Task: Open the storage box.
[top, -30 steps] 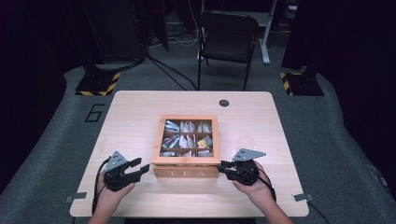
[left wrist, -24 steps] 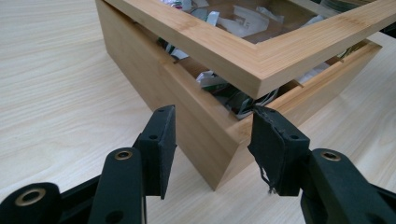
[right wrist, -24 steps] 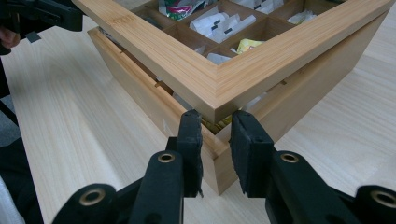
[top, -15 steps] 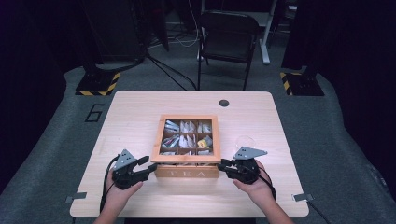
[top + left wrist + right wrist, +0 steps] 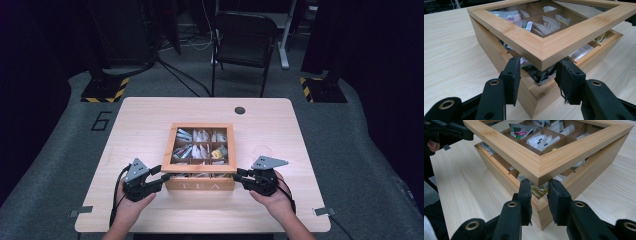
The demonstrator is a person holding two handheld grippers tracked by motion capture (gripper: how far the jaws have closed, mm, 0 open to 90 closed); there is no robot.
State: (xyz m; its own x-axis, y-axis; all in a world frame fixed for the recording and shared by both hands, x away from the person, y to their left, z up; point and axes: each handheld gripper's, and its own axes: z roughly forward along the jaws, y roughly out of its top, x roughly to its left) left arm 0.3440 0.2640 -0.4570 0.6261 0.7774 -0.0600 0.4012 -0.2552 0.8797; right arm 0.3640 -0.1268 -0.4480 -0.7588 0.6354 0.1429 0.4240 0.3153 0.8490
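In the high view the wooden tea box (image 5: 202, 156) sits near the middle of the table (image 5: 145, 115), closer to the person's edge, its glazed lid (image 5: 202, 148) lifted off the front wall. The left gripper (image 5: 159, 176) meets the box's front left corner and the right gripper (image 5: 240, 176) its front right corner. Bare tabletop runs wide to either side of the box and behind it, up to a small dark round hole (image 5: 240, 110) near the far edge; only a narrow strip of table lies between the box front and the person's edge. In the left gripper view the lid's corner (image 5: 544, 56) juts out over the box wall, and the two jaws stand either side of it, just under its lower edge. They have just been closing, yet whether the pads press on the wood I cannot tell. Tea bags (image 5: 541, 75) show through the gap under the raised lid. Open table stretches away to the left of the box. In the right gripper view the jaws flank the other lid corner (image 5: 540, 176) the same way, close beneath it and not spread wide, with the grip itself not clear. The left gripper (image 5: 467, 135) reaches the lid's far corner at upper left, and bare table lies on both sides.
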